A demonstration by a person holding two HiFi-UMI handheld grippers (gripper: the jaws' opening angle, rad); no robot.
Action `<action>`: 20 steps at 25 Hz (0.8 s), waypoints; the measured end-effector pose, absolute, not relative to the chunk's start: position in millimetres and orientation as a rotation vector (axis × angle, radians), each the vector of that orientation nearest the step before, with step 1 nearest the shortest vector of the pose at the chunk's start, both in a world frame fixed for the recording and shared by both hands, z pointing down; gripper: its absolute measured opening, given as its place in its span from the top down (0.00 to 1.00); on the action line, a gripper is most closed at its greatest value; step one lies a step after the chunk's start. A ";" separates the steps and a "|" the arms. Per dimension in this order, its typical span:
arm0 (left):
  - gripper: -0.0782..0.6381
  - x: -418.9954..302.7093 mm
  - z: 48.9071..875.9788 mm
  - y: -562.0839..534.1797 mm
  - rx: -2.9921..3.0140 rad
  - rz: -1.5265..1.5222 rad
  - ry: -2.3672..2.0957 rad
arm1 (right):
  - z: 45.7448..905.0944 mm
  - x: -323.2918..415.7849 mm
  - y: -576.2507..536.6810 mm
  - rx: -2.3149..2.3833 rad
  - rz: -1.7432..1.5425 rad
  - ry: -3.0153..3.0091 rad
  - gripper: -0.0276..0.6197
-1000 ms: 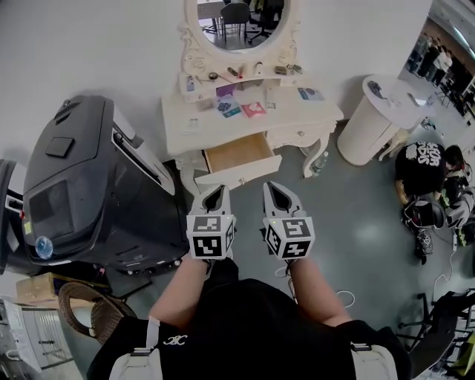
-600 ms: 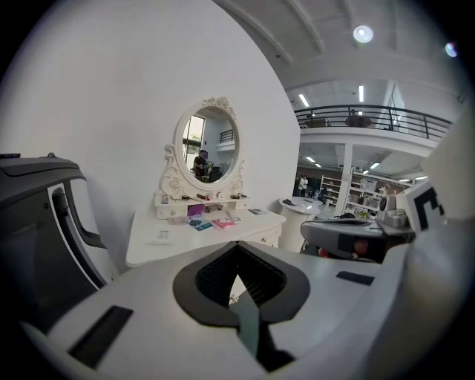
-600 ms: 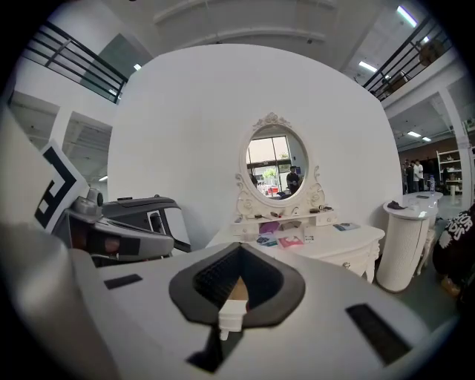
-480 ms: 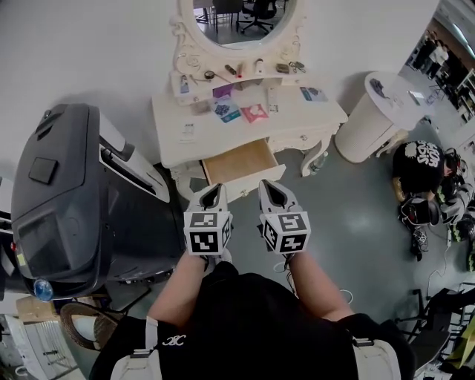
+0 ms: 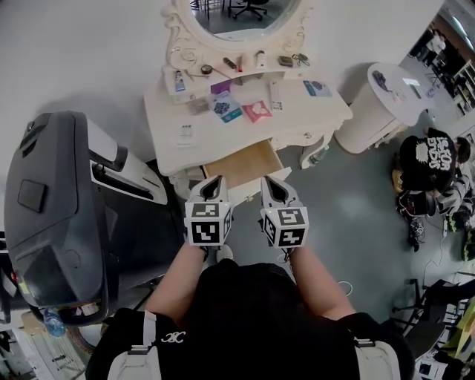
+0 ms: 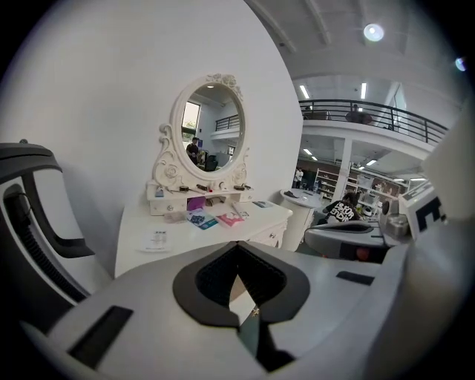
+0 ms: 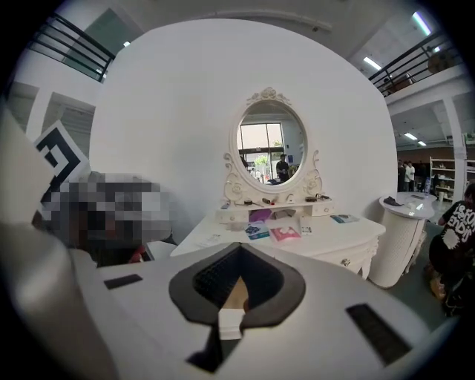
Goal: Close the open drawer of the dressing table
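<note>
The white dressing table (image 5: 223, 128) stands against the wall, and its wooden drawer (image 5: 241, 165) is pulled out toward me. My left gripper (image 5: 215, 179) and right gripper (image 5: 272, 181) sit side by side just in front of the drawer's white front, both shut and empty. I cannot tell whether they touch the drawer. In the left gripper view the shut jaws of the left gripper (image 6: 237, 249) point at the table top (image 6: 178, 241). In the right gripper view, the gap under the right gripper's (image 7: 239, 249) tips shows the drawer (image 7: 236, 293).
A large black machine (image 5: 59, 215) stands close to the table's left side. An oval mirror (image 5: 230, 15) and small packets (image 5: 257, 111) are on the table. A white round stand (image 5: 382, 104) and a seated person (image 5: 434, 159) are to the right.
Both grippers have moved forward toward the dressing table. Their tips were short of the drawer and now lie over its front edge. Both stay shut.
</note>
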State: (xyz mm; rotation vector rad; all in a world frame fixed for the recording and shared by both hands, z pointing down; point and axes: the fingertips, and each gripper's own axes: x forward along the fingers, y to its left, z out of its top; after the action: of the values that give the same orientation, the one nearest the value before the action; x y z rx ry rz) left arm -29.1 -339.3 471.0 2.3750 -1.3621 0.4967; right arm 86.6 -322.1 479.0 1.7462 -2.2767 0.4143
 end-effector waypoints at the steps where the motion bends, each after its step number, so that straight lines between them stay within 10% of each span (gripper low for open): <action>1: 0.89 -30.0 474.0 -343.2 2.369 0.505 -1.357 | 484.9 86.1 -324.6 1.739 0.430 -2.267 0.95; 20: 0.89 -22.9 571.4 -361.4 2.144 0.649 -1.295 | 660.3 89.0 -321.9 1.368 0.801 -2.075 0.79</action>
State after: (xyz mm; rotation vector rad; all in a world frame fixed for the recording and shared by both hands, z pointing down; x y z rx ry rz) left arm -22.9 -361.4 571.4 2.1439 -1.2951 0.6486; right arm 89.0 -321.9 660.3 1.3680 -2.0752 0.8009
